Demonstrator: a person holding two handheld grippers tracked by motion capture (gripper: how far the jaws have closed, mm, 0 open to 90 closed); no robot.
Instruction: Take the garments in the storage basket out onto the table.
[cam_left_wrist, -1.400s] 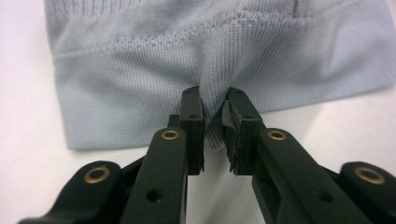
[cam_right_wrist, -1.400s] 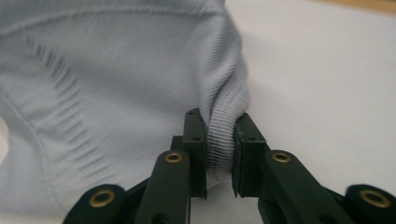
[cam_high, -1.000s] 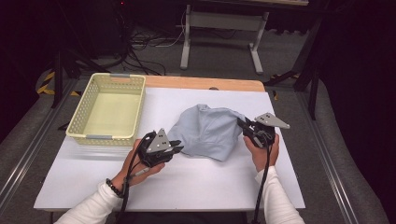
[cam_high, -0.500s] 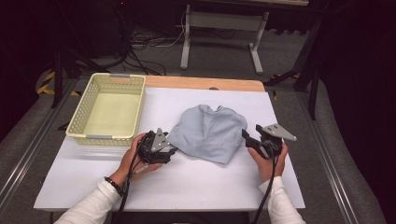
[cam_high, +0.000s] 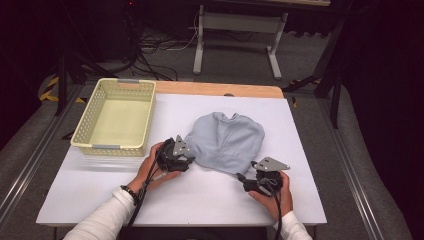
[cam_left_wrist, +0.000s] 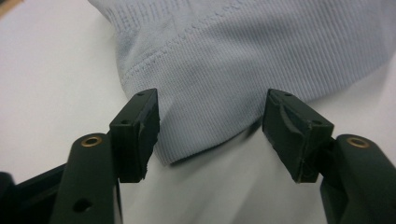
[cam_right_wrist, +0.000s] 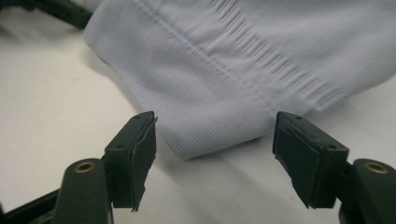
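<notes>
Left to right: empty cream basket (cam_high: 114, 117) at the far left of the white table (cam_high: 200, 200), nothing placed in it. Just right of it, left gripper (cam_high: 186, 159) low at the garment's left hem, jaws apart after opening wide and then easing in a little; in the left gripper view a corner of the grey-blue knit garment (cam_left_wrist: 243, 60) lying between the pads (cam_left_wrist: 140, 126) but not pinched. Garment (cam_high: 225, 141) itself bunched in a rounded heap near the middle of the table, flat on the surface, well clear of the basket's inside. Further right, right gripper (cam_high: 241, 177) just short of the near right hem, jaws wide and freshly opened; in the right gripper view (cam_right_wrist: 215, 163) a hem corner (cam_right_wrist: 205, 116) between the pads, untouched. Judged from this: nothing yet folded or stowed, only the approach made; grasp at both hem corners, any lift, and any move toward the basket all left to do. Against the earlier frames: both hands lower and nearer the table's front edge, right hand shifted from beside the garment's upper right down to its near corner, both claws gone from nearly closed to open, heap a little rounder and settled.
</notes>
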